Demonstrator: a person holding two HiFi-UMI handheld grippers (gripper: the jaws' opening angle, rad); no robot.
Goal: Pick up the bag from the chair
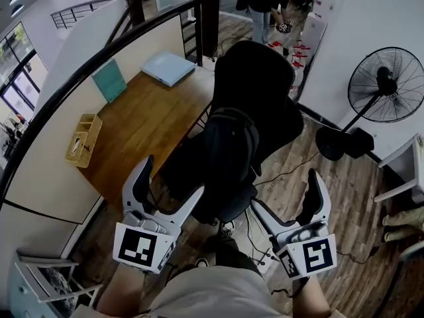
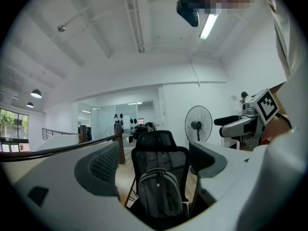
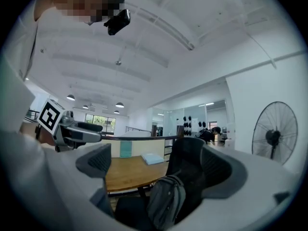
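A dark grey backpack (image 1: 228, 152) stands upright on the seat of a black mesh office chair (image 1: 260, 88), leaning on its backrest. Both grippers hover in front of the chair, apart from the bag. My left gripper (image 1: 172, 176) is open and empty, to the bag's lower left. To the lower right, my right gripper (image 1: 285, 191) is also open and empty. The left gripper view frames the bag (image 2: 160, 191) and chair (image 2: 155, 143) between its spread jaws (image 2: 155, 161). In the right gripper view the bag (image 3: 166, 201) sits low between the jaws (image 3: 158, 163).
A wooden desk (image 1: 146, 118) stands left of the chair, with a pale blue laptop (image 1: 167, 67), a teal folder (image 1: 109, 79) and a yellow tray (image 1: 83, 138). A floor fan (image 1: 384, 88) stands at the right. A person (image 1: 268, 5) bends over far behind. Cables lie under the chair.
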